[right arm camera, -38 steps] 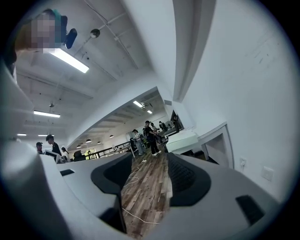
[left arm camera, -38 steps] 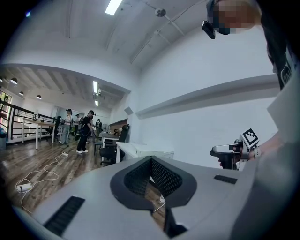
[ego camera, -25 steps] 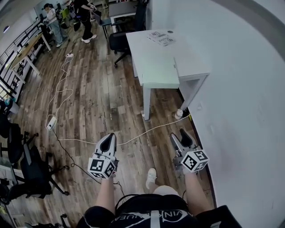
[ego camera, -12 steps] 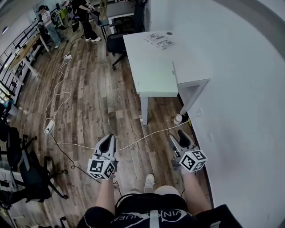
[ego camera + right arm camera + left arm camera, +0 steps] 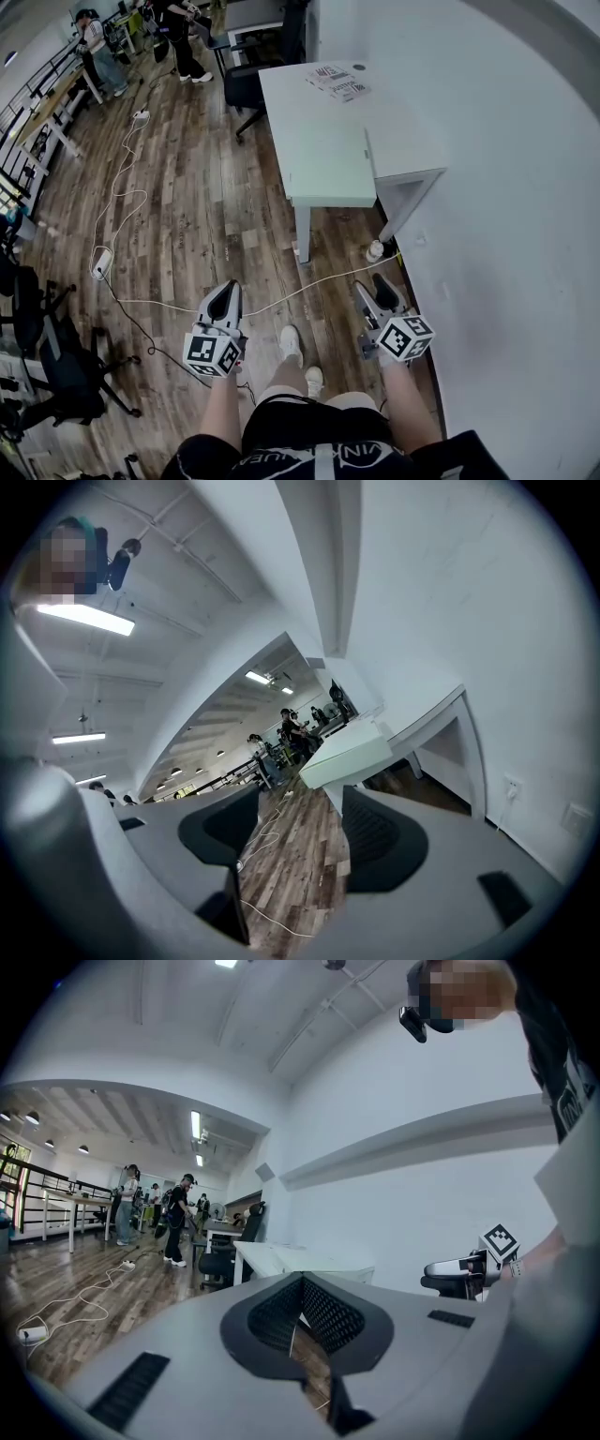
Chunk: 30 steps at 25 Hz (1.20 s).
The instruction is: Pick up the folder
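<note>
Left gripper (image 5: 229,291): grey two-jaw tongs, jaws clenched tip to tip, nothing between them.
Right gripper (image 5: 373,287): jaws released and spread, only brown wood-plank floor (image 5: 197,216) seen between them.
Pale green flat rectangular folder (image 5: 330,164): ahead of both grippers, well apart from them, lying at the near end of a white rectangular table (image 5: 403,122).

Bright, even light falls from ceiling strip lights (image 5: 84,619). Fisheye bending curves every edge, and the corners go dark.
</note>
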Motion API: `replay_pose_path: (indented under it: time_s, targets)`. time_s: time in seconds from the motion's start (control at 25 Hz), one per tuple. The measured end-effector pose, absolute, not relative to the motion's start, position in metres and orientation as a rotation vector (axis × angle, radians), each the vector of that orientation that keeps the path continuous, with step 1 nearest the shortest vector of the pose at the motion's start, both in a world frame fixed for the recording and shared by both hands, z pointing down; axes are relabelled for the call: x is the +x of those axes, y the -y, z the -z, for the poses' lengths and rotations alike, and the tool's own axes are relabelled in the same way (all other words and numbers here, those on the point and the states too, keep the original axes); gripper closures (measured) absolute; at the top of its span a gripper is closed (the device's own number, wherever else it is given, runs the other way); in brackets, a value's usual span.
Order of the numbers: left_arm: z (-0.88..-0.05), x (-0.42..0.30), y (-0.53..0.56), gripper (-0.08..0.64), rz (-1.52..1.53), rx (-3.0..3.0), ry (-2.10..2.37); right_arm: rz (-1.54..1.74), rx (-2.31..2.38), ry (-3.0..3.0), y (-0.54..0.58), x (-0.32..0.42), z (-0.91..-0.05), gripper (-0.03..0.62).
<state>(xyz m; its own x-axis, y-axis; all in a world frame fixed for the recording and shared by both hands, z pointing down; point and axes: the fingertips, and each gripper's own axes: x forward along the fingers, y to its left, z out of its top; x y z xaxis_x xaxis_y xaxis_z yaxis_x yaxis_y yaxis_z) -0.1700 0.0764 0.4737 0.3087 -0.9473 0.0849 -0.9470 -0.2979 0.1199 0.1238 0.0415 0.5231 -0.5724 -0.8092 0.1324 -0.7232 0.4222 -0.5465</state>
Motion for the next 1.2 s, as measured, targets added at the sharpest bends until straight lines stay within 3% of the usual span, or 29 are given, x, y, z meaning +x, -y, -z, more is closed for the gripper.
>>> replay_pose_path:
  time_s: [1.2]
  targets:
    - [-0.506, -0.148, 0.102, 0.547, -0.02, 2.45, 1.642, 1.154, -1.362, -2.338, 0.103, 0.112, -0.571, 0.307]
